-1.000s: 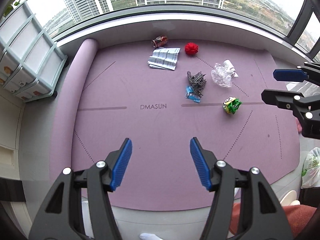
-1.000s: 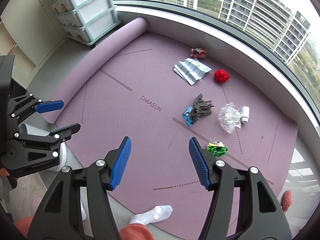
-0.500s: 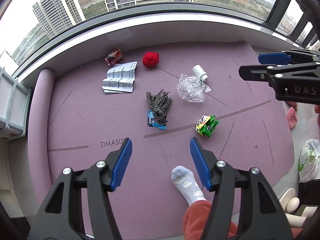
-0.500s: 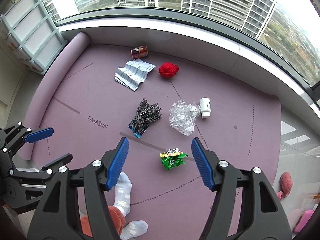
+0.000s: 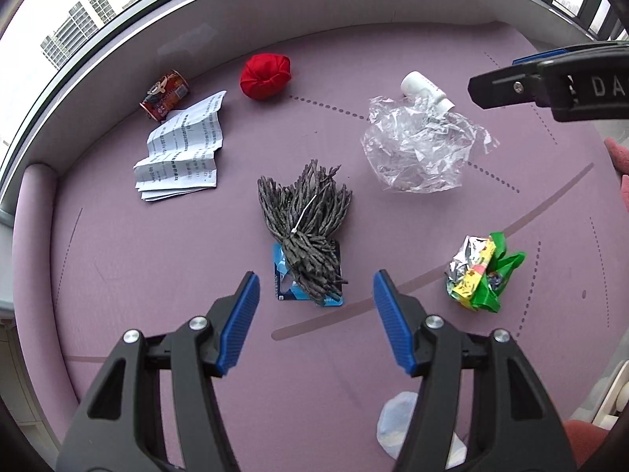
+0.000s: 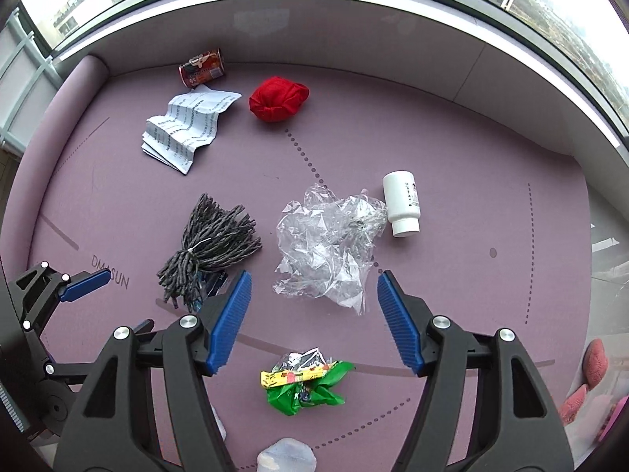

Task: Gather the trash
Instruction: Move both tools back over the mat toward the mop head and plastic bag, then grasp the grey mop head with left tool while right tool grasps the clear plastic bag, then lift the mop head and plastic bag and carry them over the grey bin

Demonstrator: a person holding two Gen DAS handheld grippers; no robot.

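Observation:
Trash lies on a purple mat (image 5: 157,259). My left gripper (image 5: 316,287) is open and empty, just short of a grey yarn bundle (image 5: 304,212) lying on a blue packet (image 5: 287,289). My right gripper (image 6: 314,287) is open and empty, above crumpled clear plastic (image 6: 326,244). A green snack wrapper (image 6: 304,383) lies under the right gripper, and shows in the left wrist view (image 5: 481,275). A white bottle (image 6: 401,202), a red cloth ball (image 6: 277,98), folded paper (image 6: 184,129) and a red can (image 6: 202,67) lie farther off.
A curved window ledge (image 6: 354,63) borders the mat's far side. The mat's rolled end (image 6: 90,74) is at the left, with a drawer unit (image 6: 19,78) beyond. Pink slippers (image 6: 589,373) lie right. A white sock (image 5: 397,421) shows at the bottom.
Both grippers have moved forward and down toward the trash, which now looks much larger. The left now lines up with the yarn bundle, the right with the clear plastic. Both stay open.

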